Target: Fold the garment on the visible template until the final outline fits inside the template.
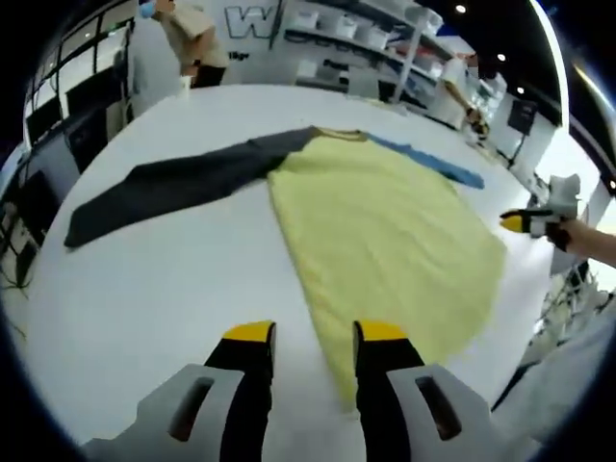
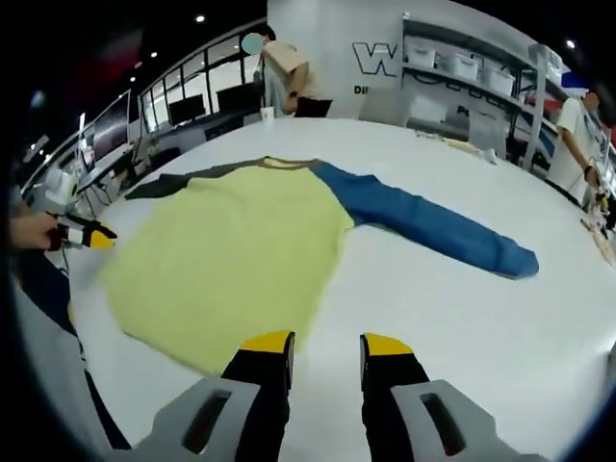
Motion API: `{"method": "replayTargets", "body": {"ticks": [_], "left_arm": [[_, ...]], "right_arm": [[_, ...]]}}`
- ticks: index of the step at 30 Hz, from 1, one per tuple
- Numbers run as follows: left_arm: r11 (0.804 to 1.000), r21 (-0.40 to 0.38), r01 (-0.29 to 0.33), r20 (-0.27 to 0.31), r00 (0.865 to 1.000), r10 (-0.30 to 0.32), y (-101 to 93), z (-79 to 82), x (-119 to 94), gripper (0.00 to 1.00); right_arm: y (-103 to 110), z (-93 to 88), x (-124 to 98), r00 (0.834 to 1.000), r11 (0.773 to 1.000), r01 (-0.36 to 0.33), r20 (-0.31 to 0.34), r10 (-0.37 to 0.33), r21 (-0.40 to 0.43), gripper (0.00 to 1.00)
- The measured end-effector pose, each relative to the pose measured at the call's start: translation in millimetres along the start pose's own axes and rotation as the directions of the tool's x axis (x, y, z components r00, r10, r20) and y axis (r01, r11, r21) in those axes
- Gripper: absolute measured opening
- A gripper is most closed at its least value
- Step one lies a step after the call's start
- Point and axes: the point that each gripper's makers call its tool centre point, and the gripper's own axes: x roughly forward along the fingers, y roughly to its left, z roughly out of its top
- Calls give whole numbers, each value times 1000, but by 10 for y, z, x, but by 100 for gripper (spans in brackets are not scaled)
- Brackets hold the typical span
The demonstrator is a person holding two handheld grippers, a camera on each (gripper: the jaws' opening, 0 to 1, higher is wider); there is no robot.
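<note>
A long-sleeved shirt lies flat on the white table (image 1: 164, 289), with a yellow body (image 1: 385, 231), a dark grey sleeve (image 1: 183, 183) and a blue sleeve (image 1: 433, 162) spread out to either side. My left gripper (image 1: 315, 337) hovers open at the shirt's hem corner, with nothing between its jaws. My right gripper (image 1: 525, 223) shows at the right edge, held by a hand. In the right gripper view the yellow body (image 2: 231, 250), blue sleeve (image 2: 433, 226) and grey sleeve (image 2: 183, 181) lie ahead. My right gripper (image 2: 327, 348) is open just short of the hem, and my left gripper (image 2: 91, 234) is at the far left.
People stand at the table's far edge (image 1: 164, 58) and at the right (image 2: 577, 135). Shelves with white bins (image 2: 462, 77) line the back wall. Bare white table (image 2: 481, 327) extends to the right of the shirt and on the grey sleeve's side.
</note>
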Motion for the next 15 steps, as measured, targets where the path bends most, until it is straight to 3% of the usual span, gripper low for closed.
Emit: {"method": "replayTargets", "body": {"ticks": [6,7,10,15], "left_arm": [[1000,22,6,-32,999,-6,-28,-146,30,22],[1000,29,10,-11,1000,-10,-38,-120,29,21],[1000,22,20,-24,1000,-19,-79,-136,20,19],[998,17,67,-65,996,-66,-172,-201,42,1]], "right_arm": [[159,-141,-9,999,1000,-10,-36,10,-10,20],[179,-159,-18,999,1000,-14,-38,14,-4,20],[187,-201,-9,999,1000,-16,-46,16,1,19],[210,-261,0,998,1000,-19,-61,20,18,10]]}}
